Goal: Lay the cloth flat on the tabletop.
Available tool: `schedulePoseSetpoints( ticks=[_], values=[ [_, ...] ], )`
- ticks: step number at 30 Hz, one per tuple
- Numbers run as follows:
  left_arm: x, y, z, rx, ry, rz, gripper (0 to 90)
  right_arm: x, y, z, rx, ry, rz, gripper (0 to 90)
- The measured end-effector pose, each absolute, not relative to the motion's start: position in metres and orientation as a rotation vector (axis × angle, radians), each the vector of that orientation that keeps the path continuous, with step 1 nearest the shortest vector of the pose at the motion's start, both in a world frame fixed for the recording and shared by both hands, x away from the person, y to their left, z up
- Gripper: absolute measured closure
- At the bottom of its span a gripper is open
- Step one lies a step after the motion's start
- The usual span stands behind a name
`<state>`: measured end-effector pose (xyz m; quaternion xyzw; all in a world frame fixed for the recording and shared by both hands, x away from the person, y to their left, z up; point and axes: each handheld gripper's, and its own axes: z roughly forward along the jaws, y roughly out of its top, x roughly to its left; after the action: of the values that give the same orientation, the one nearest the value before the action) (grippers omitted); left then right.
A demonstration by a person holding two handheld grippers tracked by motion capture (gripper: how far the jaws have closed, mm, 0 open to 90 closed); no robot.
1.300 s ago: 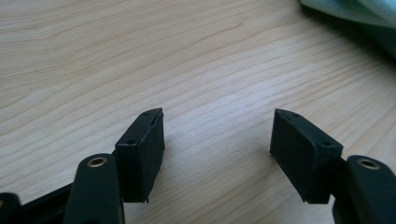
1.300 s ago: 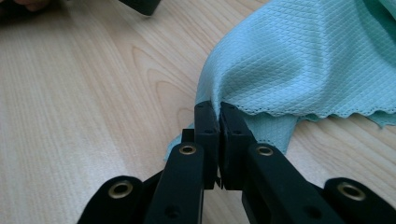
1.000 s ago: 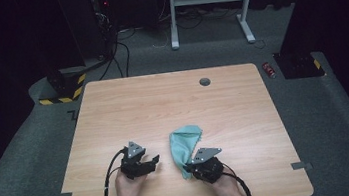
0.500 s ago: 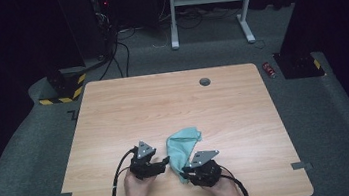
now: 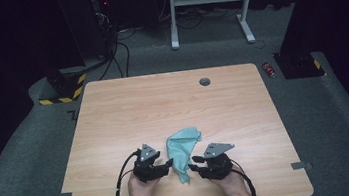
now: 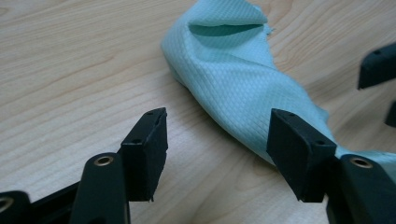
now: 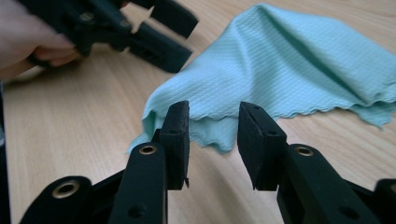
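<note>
The mint-green microfibre cloth (image 5: 183,150) lies crumpled on the bench (image 5: 114,115) between both grippers. It looks light, limp and grippy; pinch a hemmed corner. Left gripper (image 6: 217,140) jaws open, empty. Right gripper (image 7: 212,133) jaws have just been opening, nothing between them.

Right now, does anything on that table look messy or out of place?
Just the cloth: it lies crumpled and twisted near the front edge of the table, between the two grippers, not spread flat. Nothing looks spilled or broken.
</note>
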<state>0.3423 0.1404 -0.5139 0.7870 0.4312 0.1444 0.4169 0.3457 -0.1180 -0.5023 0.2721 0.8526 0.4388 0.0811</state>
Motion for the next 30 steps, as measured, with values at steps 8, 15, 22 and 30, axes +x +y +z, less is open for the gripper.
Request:
schedulePoseSetpoints(
  ticks=[8,15,22,30],
  values=[
    [0.322,0.135,-0.511,1.988,1.050,0.362,38.7,0.354,-0.103,-0.503,0.826,2.552,1.265,63.5],
    [0.306,0.126,-0.514,2.002,1.014,0.388,38.6,0.365,-0.088,-0.509,0.846,2.570,1.217,61.3],
    [0.305,0.114,-0.520,2.058,0.980,0.394,38.1,0.370,-0.085,-0.516,0.806,2.601,1.185,87.5],
    [0.306,0.112,-0.522,2.082,0.984,0.414,37.8,0.365,-0.090,-0.508,0.786,2.589,1.251,83.9]
  ],
)
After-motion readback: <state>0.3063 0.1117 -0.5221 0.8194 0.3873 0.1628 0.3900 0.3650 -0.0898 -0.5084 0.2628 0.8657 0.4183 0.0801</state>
